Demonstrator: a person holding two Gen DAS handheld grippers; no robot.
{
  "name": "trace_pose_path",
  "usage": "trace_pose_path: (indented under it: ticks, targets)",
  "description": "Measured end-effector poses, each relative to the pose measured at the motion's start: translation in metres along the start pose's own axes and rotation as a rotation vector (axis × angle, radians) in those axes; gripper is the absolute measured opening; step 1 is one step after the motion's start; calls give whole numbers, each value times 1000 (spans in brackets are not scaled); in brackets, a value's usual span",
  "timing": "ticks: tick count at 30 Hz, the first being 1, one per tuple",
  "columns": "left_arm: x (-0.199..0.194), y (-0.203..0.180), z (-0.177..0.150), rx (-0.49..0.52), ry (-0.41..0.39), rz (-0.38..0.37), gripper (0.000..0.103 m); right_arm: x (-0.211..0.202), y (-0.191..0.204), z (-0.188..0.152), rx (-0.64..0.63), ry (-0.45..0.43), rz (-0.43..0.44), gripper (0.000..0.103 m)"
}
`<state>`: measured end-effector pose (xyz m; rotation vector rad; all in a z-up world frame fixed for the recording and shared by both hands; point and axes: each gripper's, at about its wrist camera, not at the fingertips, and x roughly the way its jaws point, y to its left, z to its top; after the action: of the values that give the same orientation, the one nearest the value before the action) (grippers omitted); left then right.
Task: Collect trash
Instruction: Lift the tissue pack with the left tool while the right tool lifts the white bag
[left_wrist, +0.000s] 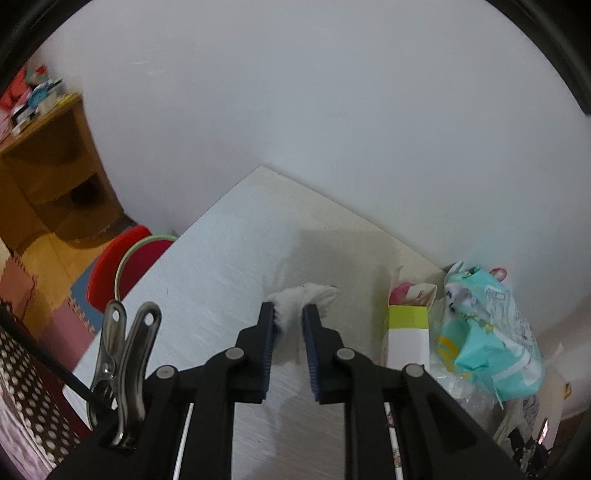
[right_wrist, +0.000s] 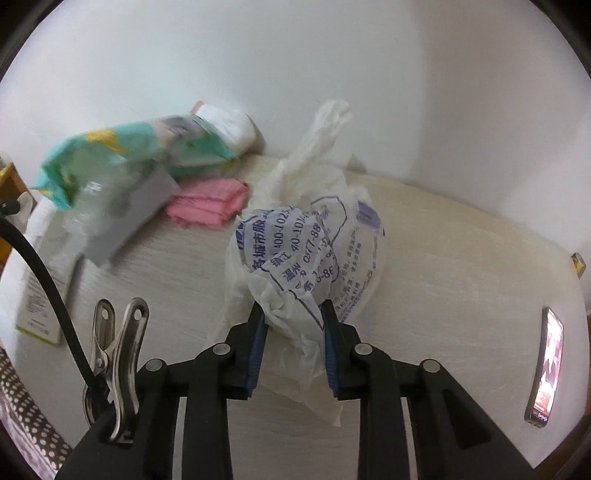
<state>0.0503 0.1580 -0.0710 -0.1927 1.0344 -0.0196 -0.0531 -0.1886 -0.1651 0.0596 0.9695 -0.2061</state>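
left tongs (left_wrist: 289, 312): pitched steeply down over the table (left_wrist: 207, 258), blue pads (left_wrist: 269, 332) clamped on a white tissue wad (left_wrist: 306, 295). Wad stuck out past the fingertips, clear of the tabletop as far as I could tell.
left view, left edge: steel clip (left_wrist: 125, 369) on the tongs body, black cable (left_wrist: 44, 369) beside it. Beyond the table edge, red stool (left_wrist: 110, 266) and wooden cabinet (left_wrist: 55, 166) on the floor.
left view, right side: small open carton (left_wrist: 408, 325) with a yellow-green band stood upright on the table, just right of the tongs. Teal printed pack (left_wrist: 487, 332) leaned beside it, against the wall.
right tongs (right_wrist: 293, 315): also angled steeply down, pads (right_wrist: 258, 343) pinched on a crumpled white plastic bag (right_wrist: 306, 251) with blue print. Bag bulged above the fingertips, its twisted top pointing up toward the wall; loose edge hung below the pads.
right view, left side: teal pack (right_wrist: 110, 155), blurred, up off the table. Clear plastic sheet (right_wrist: 96, 221) and a white box (right_wrist: 44, 280) under it.
right view, centre back: folded pink cloth (right_wrist: 207, 206) flat on the table, left of the bag and apart from it.
right view, far right: phone (right_wrist: 546, 365) with lit screen, flat near the table edge, well apart from the bag.
trash location: tissue in left tongs, bag in right tongs.
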Motion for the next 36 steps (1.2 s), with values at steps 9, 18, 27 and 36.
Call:
trace_pose_path:
  ticks: [9, 18, 27, 36]
  targets:
    - [39, -4, 6, 10, 43, -51, 34, -23, 6, -13, 7, -13, 43, 27]
    - [60, 8, 0, -72, 27, -122, 41, -13, 7, 10, -77, -38, 44, 28]
    - [74, 21, -14, -112, 76, -121, 54, -32, 36, 23, -189, -60, 85, 30]
    - [88, 7, -11, -70, 60, -69, 85, -42, 24, 9, -158, -80, 93, 34]
